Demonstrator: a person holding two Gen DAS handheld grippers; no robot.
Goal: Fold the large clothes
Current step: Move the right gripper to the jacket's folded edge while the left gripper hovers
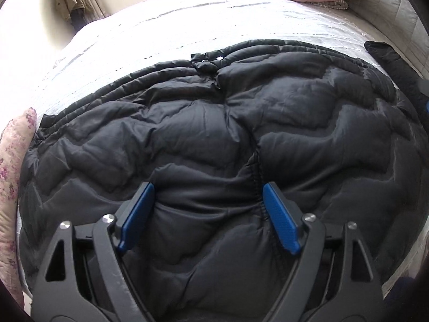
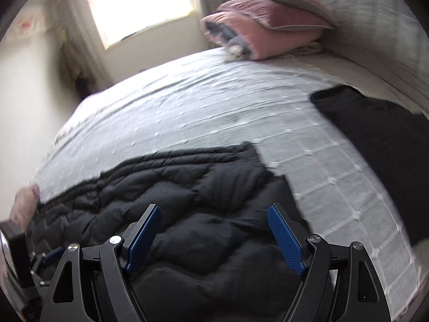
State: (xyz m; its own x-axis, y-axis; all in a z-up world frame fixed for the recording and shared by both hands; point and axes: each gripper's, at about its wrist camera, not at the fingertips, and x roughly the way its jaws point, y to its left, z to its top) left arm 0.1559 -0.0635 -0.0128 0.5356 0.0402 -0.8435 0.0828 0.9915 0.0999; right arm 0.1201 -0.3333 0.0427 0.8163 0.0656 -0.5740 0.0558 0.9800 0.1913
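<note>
A large black quilted puffer jacket lies spread flat on the white bedspread. My left gripper is open, its blue pads just above the jacket's near middle beside a seam, holding nothing. In the right wrist view the jacket fills the lower left. My right gripper is open and empty above the jacket's right part. The left gripper shows at the left edge of the right wrist view.
A second black garment lies on the bed to the right; it also shows in the left wrist view. Pink and grey folded bedding sits at the bed's far end. A floral cushion lies at the left. A window is behind.
</note>
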